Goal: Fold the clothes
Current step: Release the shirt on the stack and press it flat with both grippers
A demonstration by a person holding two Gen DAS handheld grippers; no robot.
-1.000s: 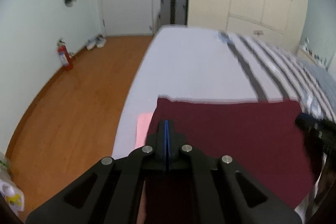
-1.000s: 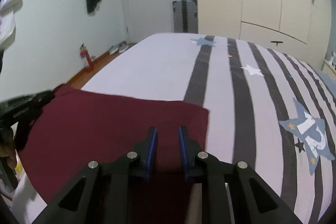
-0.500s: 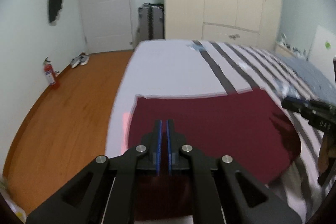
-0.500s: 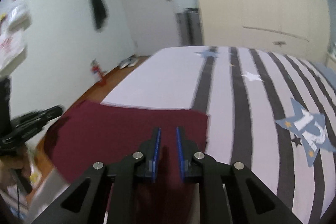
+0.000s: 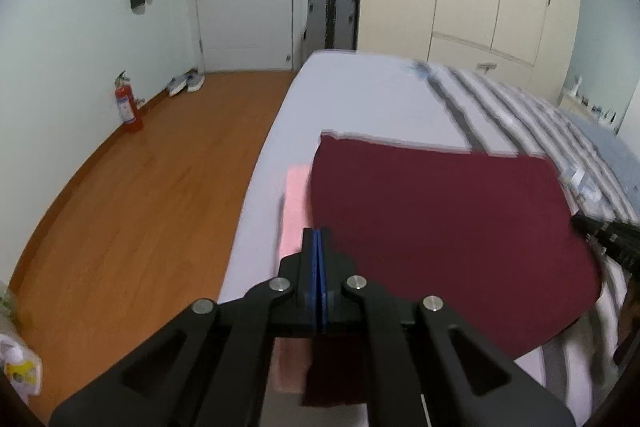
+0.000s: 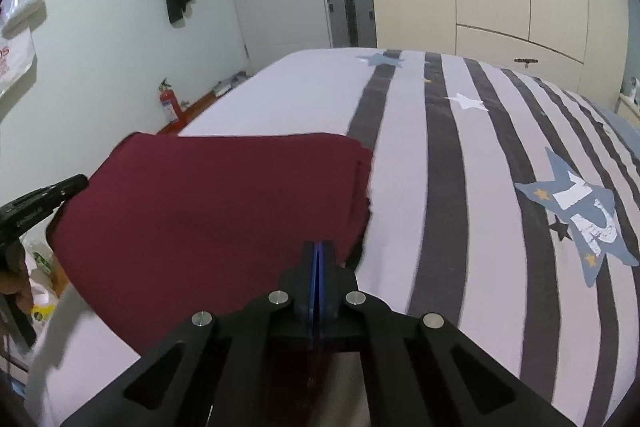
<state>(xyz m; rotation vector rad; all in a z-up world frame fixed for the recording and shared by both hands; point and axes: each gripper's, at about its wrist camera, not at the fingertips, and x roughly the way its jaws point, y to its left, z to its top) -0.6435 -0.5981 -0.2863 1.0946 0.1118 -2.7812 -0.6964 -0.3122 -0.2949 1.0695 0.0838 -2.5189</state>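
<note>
Right wrist view shows both grippers, right gripper [image 6: 318, 267] and left gripper [image 5: 317, 255], jaws clamped on the maroon garment [image 6: 208, 211] (right's just closing) near the bed [image 6: 440, 187] edge, folding seemingly partway.

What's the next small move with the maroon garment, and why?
Probably lift both near corners together and carry them toward the far edge to fold it in half. The left gripper is shut on the maroon garment at one near corner. The right gripper, whose jaws have just been closing, is now shut on the other. The cloth lies flat on the bed.
</note>
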